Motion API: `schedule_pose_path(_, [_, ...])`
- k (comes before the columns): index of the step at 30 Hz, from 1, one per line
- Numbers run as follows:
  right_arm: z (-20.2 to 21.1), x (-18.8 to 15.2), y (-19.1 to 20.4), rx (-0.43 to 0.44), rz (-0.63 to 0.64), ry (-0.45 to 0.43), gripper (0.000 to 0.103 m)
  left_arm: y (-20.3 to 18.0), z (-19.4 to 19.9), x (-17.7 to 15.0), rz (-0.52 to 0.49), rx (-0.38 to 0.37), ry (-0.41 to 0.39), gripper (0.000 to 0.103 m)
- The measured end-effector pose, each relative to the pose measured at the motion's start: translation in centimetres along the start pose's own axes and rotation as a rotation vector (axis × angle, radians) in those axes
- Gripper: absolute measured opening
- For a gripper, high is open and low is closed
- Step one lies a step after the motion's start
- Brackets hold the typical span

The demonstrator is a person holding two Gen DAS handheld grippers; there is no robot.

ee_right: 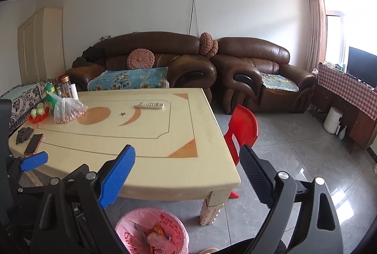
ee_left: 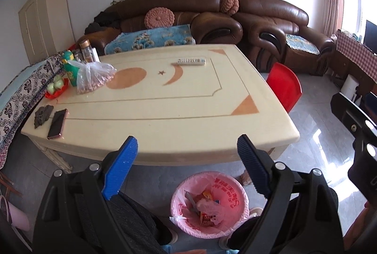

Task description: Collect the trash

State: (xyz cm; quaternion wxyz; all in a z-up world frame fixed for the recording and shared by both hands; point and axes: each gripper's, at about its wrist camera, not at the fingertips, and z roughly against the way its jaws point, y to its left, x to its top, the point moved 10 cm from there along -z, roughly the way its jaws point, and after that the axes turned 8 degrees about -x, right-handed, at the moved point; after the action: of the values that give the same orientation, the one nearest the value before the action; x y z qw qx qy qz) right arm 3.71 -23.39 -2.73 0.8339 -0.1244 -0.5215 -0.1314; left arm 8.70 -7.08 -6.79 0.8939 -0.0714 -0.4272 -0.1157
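Observation:
A round bin with a pink liner (ee_left: pixel 232 183) stands on the floor at the near edge of the table. Wrappers and a crumpled pink bag (ee_left: pixel 207 207) lie inside it. My left gripper (ee_left: pixel 186 138) hangs above the bin, open, with nothing between its fingers. In the right wrist view the same bin (ee_right: pixel 175 221) sits low in the frame and my right gripper (ee_right: pixel 187 148) is open and empty above it. One blue finger (ee_right: pixel 34 161) of the left gripper shows at the left there. The right gripper's black body (ee_left: pixel 360 136) is at the right edge of the left wrist view.
The cream table (ee_left: pixel 165 112) carries a phone (ee_left: pixel 57 123), a dark lump (ee_left: pixel 43 115), a clear bag of nuts (ee_left: pixel 92 77), a remote (ee_left: pixel 192 61), bottles and a red fruit dish (ee_left: pixel 56 89). A red chair (ee_left: pixel 285 89) stands at its right. Brown sofas are behind. A person's legs (ee_left: pixel 132 218) flank the bin.

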Motion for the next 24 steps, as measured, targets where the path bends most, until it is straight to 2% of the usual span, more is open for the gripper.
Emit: schedule_pose_path(24, [0.9, 0.5, 0.9, 0.006, 0.014, -0.019, 0.088, 0.4, 1.1, 0.9, 0.010, 0.003, -0.024, 0.085])
